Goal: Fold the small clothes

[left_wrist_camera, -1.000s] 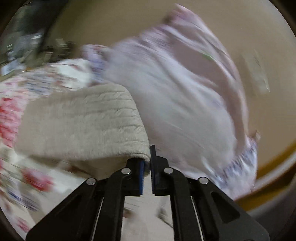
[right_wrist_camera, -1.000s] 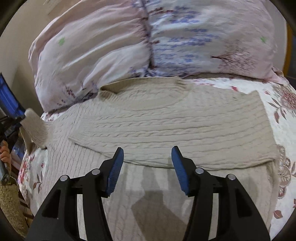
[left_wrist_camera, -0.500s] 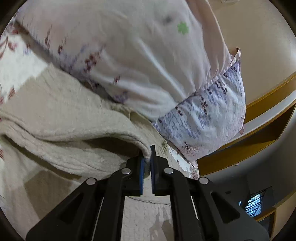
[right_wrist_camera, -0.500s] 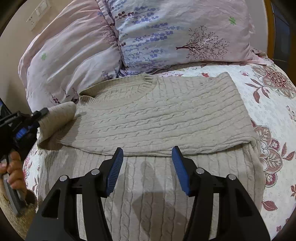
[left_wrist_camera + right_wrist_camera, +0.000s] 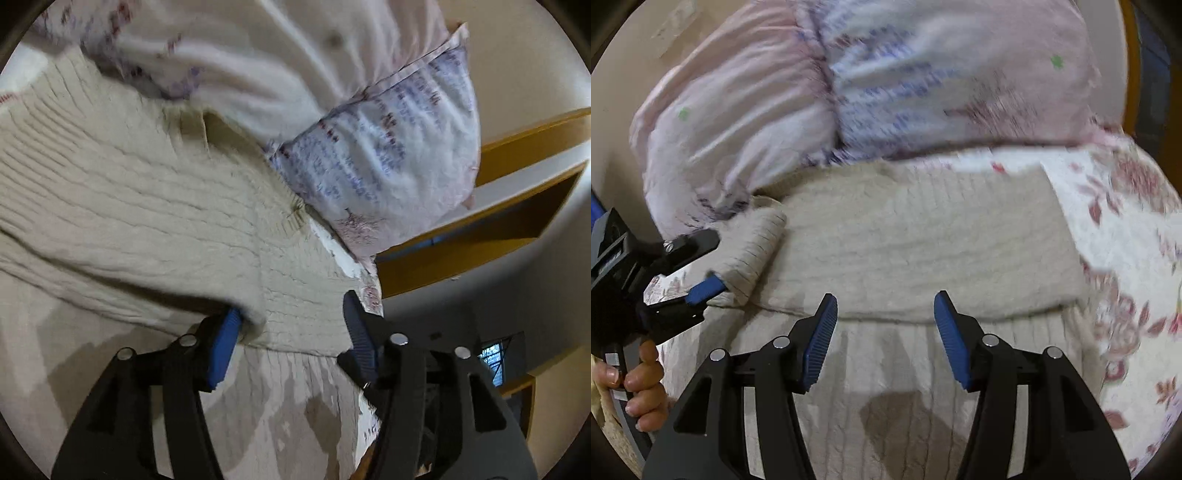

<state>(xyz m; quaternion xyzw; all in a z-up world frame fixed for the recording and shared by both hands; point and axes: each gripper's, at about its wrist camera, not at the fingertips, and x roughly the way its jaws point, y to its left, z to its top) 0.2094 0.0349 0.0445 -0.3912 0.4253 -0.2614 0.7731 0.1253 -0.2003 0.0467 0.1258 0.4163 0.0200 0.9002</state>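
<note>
— Did the left gripper (image 5: 291, 332) just let go?

— Yes. Half a second ago its blue pads were pinched shut on the sleeve; now they stand wide apart, holding nothing, with the sleeve cuff (image 5: 753, 251) lying just ahead of them, one pad touching the knit.

— And the right gripper (image 5: 884, 334)?

— Open as before, empty, hovering above the beige sweater (image 5: 923, 240), over the fold edge.

— Where's the sweater?

— Flat on the floral bedspread (image 5: 1126, 258), both sides folded in, collar up against the pillows (image 5: 886, 92).
</note>
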